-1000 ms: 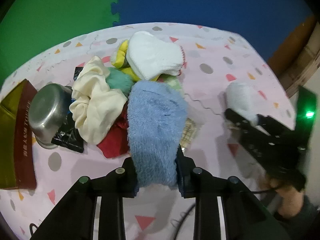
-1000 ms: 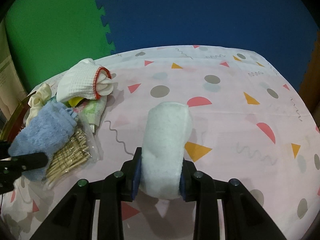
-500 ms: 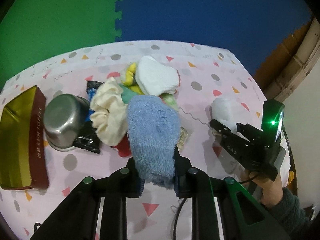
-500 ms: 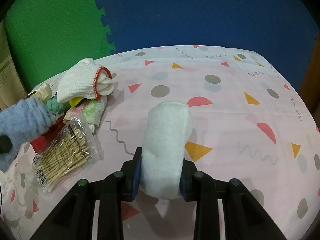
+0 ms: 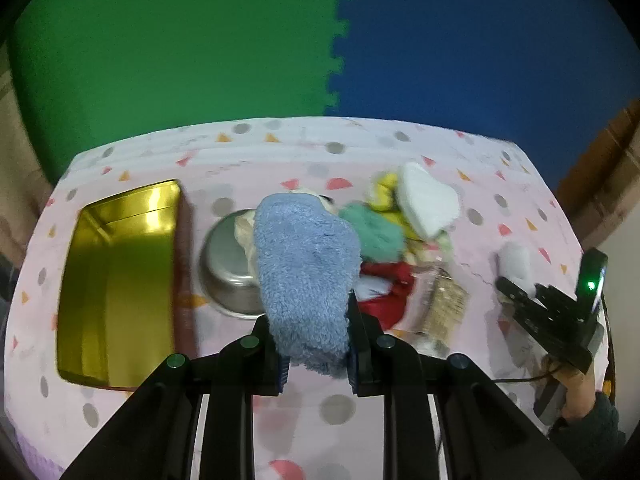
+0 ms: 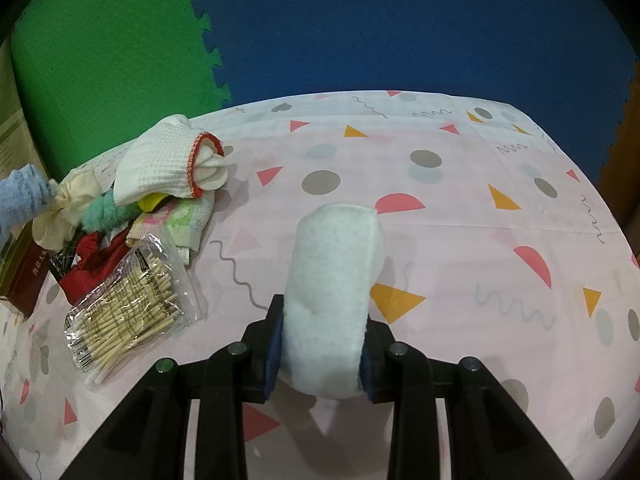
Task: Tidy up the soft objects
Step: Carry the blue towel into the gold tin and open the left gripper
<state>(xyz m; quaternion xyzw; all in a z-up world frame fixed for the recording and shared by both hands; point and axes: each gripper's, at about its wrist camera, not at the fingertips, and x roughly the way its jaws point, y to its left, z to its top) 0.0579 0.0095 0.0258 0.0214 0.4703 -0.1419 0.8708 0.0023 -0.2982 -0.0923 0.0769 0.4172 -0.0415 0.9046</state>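
My left gripper (image 5: 316,356) is shut on a fluffy blue cloth (image 5: 306,268) and holds it lifted above the table, in front of a steel bowl (image 5: 228,276). A gold tin box (image 5: 120,280) lies open at the left. My right gripper (image 6: 318,364) is shut on a white fluffy cloth (image 6: 332,288) that rests on the pink tablecloth (image 6: 460,220). A heap of soft things lies left of it: a white waffle cloth (image 6: 160,164), a cream rag (image 6: 64,208), a teal cloth (image 6: 108,208), a red cloth (image 6: 96,252) and a floral cloth (image 6: 176,220).
A clear bag of cotton swabs (image 6: 128,312) lies by the heap, next to a dark red box (image 6: 24,276). Green and blue foam mats (image 6: 360,28) stand behind the table. A person's hand (image 5: 576,396) holds the right gripper at the table's right edge.
My left gripper has lifted the blue cloth off the heap and swung left, so the gold tin now shows fully. The right gripper and its white cloth have stayed still.
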